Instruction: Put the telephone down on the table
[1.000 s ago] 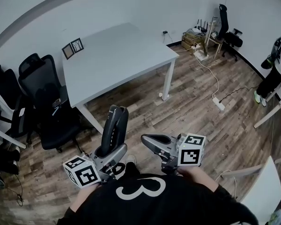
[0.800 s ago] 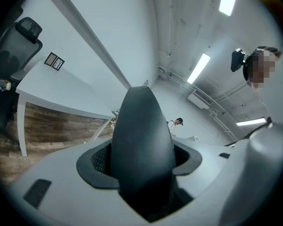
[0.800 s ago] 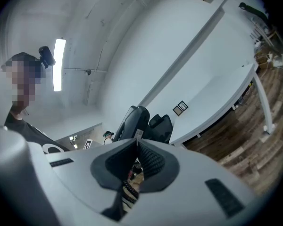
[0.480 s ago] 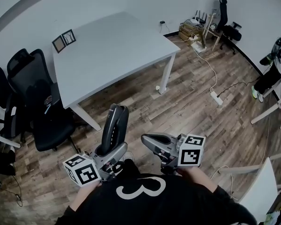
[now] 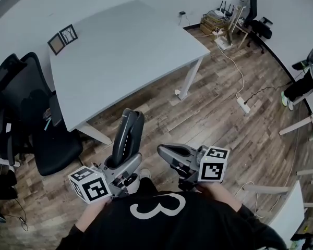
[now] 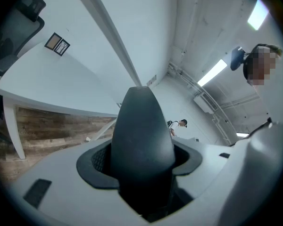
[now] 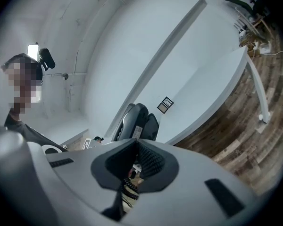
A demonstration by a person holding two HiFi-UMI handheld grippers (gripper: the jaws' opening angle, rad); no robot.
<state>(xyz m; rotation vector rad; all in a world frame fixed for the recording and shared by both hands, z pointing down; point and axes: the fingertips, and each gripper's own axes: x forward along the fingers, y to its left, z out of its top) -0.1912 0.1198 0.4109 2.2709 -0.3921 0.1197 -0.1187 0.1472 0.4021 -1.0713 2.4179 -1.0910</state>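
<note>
A black telephone handset (image 5: 128,138) stands upright in my left gripper (image 5: 120,165), whose jaws are shut on its lower end. In the left gripper view the handset (image 6: 141,131) fills the space between the pads. My right gripper (image 5: 164,154) is level beside it, pointing left, shut, with nothing seen between its pads. In the right gripper view the handset (image 7: 132,119) rises beyond the jaws, and a coiled cord (image 7: 128,186) shows low behind them. The white table (image 5: 120,51) stands ahead across a strip of wooden floor, apart from both grippers.
Two small picture frames (image 5: 62,38) stand at the table's far left corner. Black office chairs (image 5: 36,119) crowd the table's left side. A power strip and cable (image 5: 243,104) lie on the floor to the right. Boxes and a router (image 5: 216,20) sit by the back wall.
The table and chairs have drawn nearer and shifted down-left in the head view. Both grippers keep the same pose, with the handset still upright in the left one.
</note>
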